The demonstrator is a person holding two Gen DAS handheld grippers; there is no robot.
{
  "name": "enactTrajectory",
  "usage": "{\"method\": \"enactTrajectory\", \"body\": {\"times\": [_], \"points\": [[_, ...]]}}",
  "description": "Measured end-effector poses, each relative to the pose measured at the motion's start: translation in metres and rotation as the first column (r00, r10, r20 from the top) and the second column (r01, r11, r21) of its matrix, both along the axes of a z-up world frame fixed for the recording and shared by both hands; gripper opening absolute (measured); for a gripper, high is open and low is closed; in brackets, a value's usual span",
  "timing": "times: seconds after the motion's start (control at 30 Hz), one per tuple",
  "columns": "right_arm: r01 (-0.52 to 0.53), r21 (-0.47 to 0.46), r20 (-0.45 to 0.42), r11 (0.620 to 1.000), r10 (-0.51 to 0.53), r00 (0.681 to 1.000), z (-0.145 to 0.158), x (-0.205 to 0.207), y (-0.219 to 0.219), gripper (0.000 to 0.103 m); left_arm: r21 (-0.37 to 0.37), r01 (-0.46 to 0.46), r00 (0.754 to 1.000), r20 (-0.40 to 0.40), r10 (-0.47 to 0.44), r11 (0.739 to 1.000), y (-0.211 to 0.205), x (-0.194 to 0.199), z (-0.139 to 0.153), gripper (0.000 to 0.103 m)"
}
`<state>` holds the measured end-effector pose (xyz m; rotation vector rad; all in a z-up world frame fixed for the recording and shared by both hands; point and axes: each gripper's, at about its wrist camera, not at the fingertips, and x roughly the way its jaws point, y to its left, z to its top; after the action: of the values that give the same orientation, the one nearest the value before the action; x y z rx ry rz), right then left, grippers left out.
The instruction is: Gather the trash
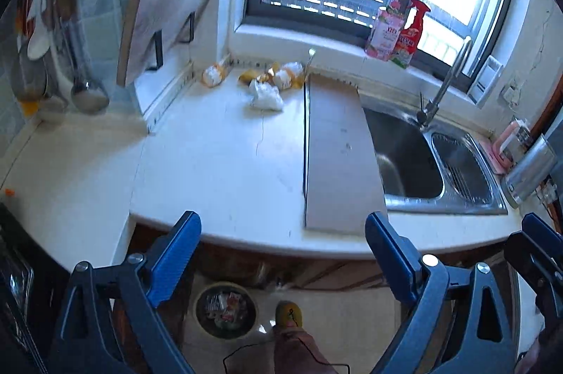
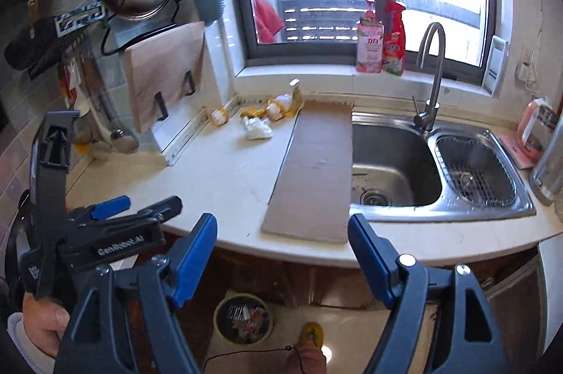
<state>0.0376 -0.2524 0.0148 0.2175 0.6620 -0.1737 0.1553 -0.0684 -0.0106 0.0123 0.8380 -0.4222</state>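
Crumpled yellow and white wrappers and a white tissue wad lie at the far back of the white counter, below the window. One more wrapper lies a little to their left. My left gripper is open over the counter's front edge, nothing between its blue fingers. My right gripper is open too, also empty. A round bin with trash in it stands on the floor below.
A grey board lies on the counter beside the steel sink and its tap. A cutting board leans at the back left. Bottles stand on the sill. A person's shoe is by the bin.
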Motion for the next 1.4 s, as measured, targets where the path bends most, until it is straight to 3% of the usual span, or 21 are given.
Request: {"method": "enactTrajectory", "body": {"times": [0.2,0.47,0.73,0.97,1.1,1.3,1.4], "points": [[-0.047,0.046,-0.003,0.998,0.048,0.999,-0.001,0.073,-0.056,0.077,0.035,-0.068,0.995,0.069,0.065,0.997,-0.031,0.071,0.016,0.1],[-0.145,0.133,-0.035,0.98,0.151,0.988,-0.019,0.195,-0.121,0.077,0.113,-0.142,0.99,0.011,0.142,0.983,-0.067,0.201,0.003,0.1],[-0.232,0.243,-0.125,0.942,0.267,0.955,-0.053,0.332,-0.149,0.077,0.2,-0.183,0.972,-0.108,0.208,0.962,-0.083,0.291,-0.054,0.1],[-0.202,0.409,-0.203,0.89,0.305,0.93,-0.107,0.442,-0.156,0.077,0.167,-0.162,0.949,-0.243,0.199,0.973,-0.101,0.351,-0.103,0.1],[-0.148,0.475,-0.249,0.868,0.294,0.923,-0.139,0.487,-0.154,0.077,0.142,-0.169,0.937,-0.283,0.204,0.975,-0.115,0.38,-0.127,0.1],[-0.082,0.537,-0.269,0.84,0.262,0.927,-0.167,0.527,-0.16,0.077,0.116,-0.209,0.884,-0.401,0.238,0.971,-0.127,0.418,-0.174,0.1],[-0.066,0.528,-0.274,0.847,0.244,0.93,-0.174,0.54,-0.161,0.077,0.084,-0.233,0.865,-0.436,0.246,0.969,-0.131,0.428,-0.188,0.1]]}}
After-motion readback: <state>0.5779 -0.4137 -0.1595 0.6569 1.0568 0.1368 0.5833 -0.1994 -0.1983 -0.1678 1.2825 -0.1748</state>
